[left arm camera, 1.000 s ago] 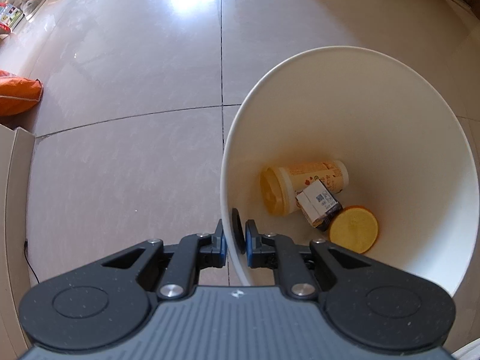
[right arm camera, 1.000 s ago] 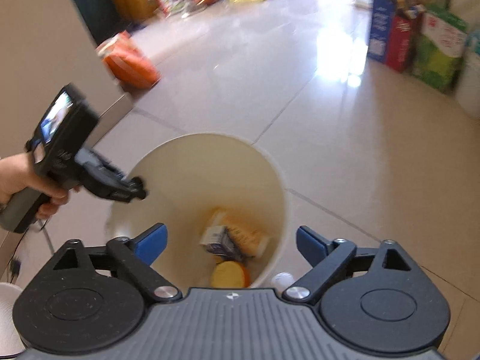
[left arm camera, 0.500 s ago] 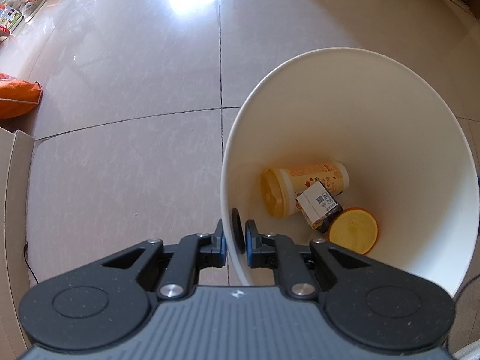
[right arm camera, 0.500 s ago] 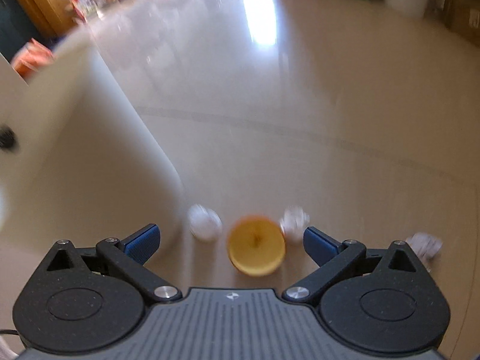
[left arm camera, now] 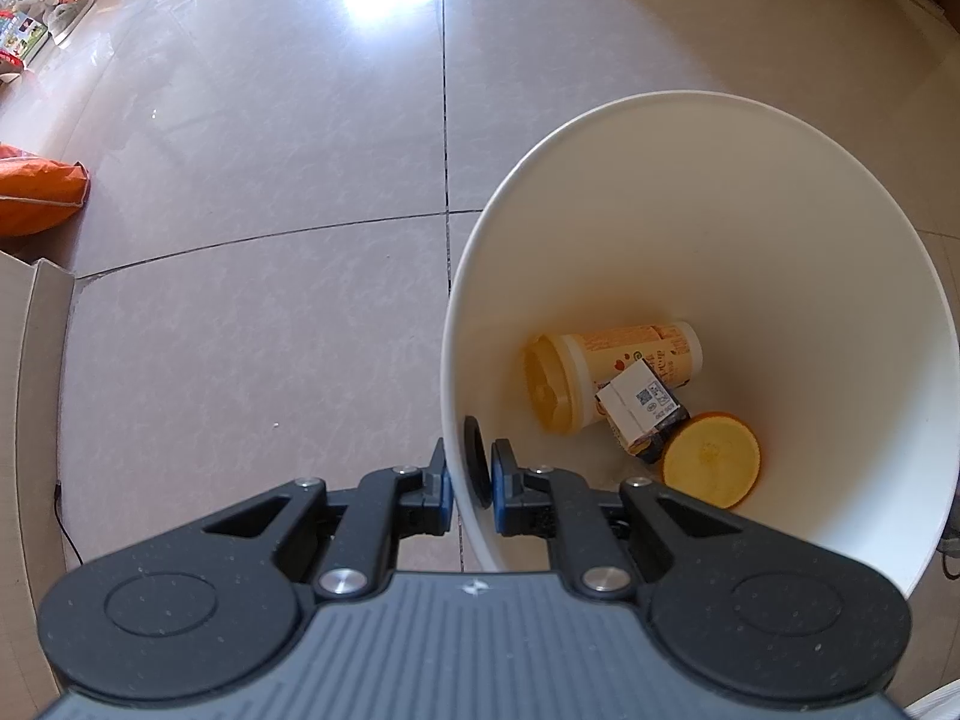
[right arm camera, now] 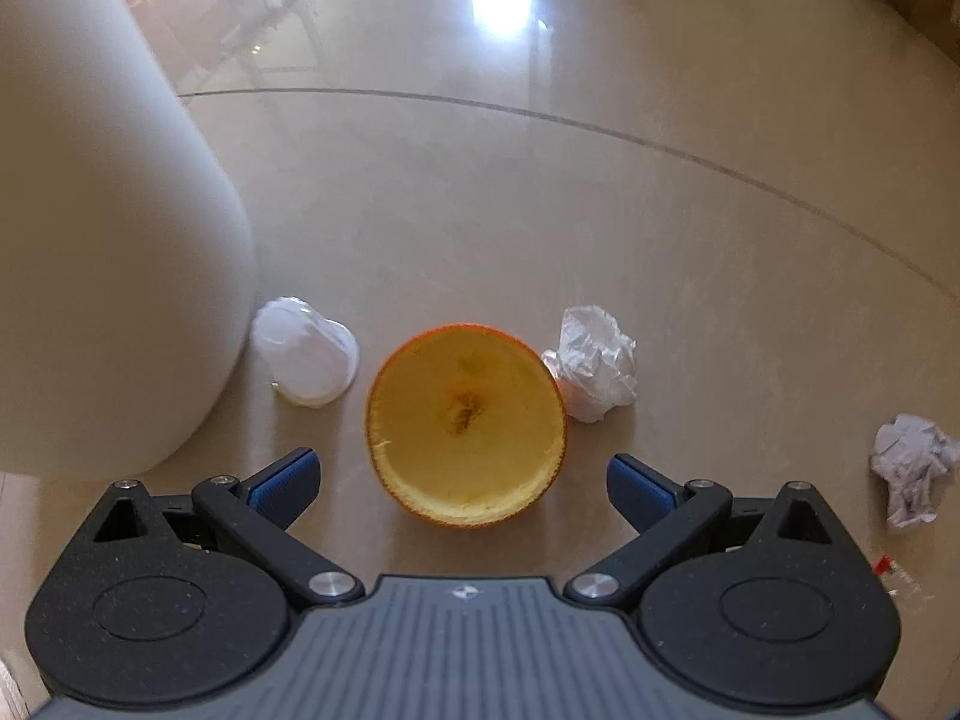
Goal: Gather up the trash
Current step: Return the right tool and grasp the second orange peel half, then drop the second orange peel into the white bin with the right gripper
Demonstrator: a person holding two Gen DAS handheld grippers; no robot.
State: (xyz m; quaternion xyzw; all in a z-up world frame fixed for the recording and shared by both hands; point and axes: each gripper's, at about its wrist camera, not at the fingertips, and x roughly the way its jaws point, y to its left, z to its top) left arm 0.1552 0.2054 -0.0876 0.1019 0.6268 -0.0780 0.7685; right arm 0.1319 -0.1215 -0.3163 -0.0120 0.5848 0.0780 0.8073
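Observation:
My left gripper (left arm camera: 469, 483) is shut on the near rim of a white trash bin (left arm camera: 780, 228). Inside the bin lie a yellow cup (left arm camera: 606, 375), a small carton (left arm camera: 642, 408) and an orange half (left arm camera: 711, 459). My right gripper (right arm camera: 462, 483) stands open, low over the tiled floor, with a hollowed orange half (right arm camera: 465, 420) lying just ahead between its fingers, untouched. The bin's outer wall (right arm camera: 102, 228) rises at the left of the right wrist view.
On the floor by the orange half lie a white plastic cup (right arm camera: 306, 360), a crumpled paper ball (right arm camera: 594, 363) and another paper ball (right arm camera: 915, 465) at the right. An orange bag (left arm camera: 36, 198) and a cardboard edge (left arm camera: 36, 372) lie left of the bin.
My right gripper has come down from above the bin to just over the floor beside it, closing in on the orange half. The left gripper keeps its hold on the rim.

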